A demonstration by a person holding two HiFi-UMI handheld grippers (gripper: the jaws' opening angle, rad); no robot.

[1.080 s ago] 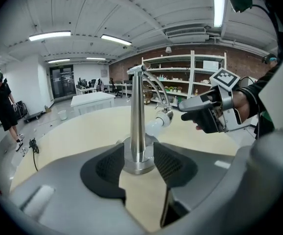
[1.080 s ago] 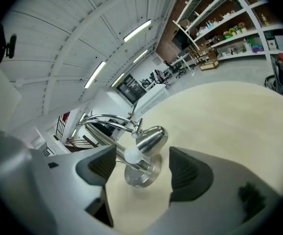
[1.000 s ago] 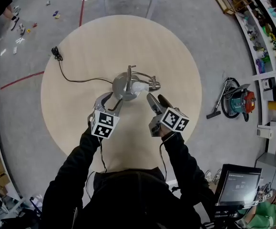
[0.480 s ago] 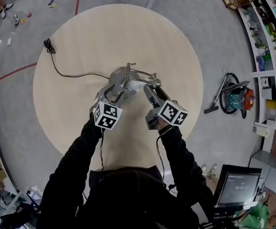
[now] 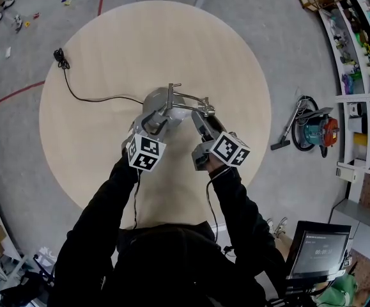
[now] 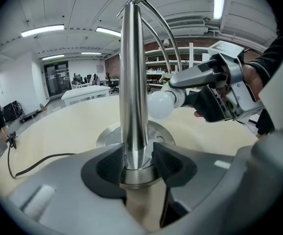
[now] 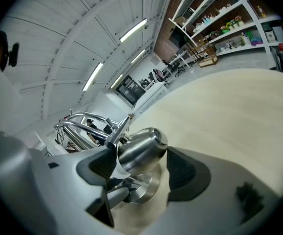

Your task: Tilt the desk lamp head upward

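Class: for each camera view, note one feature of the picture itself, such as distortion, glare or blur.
Head view: fisheye bends the table edge and shelving. Left gripper view: bright streaks run down the lamp post; ceiling lights blow out. Right gripper view: highlights gloss the lamp head; corners go black.

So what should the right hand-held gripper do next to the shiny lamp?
Probably squeeze the right hand-held gripper shut on the shiny chrome desk lamp head: the head sits between its pads, but one pad isn't touching yet, so tilting now might slip.
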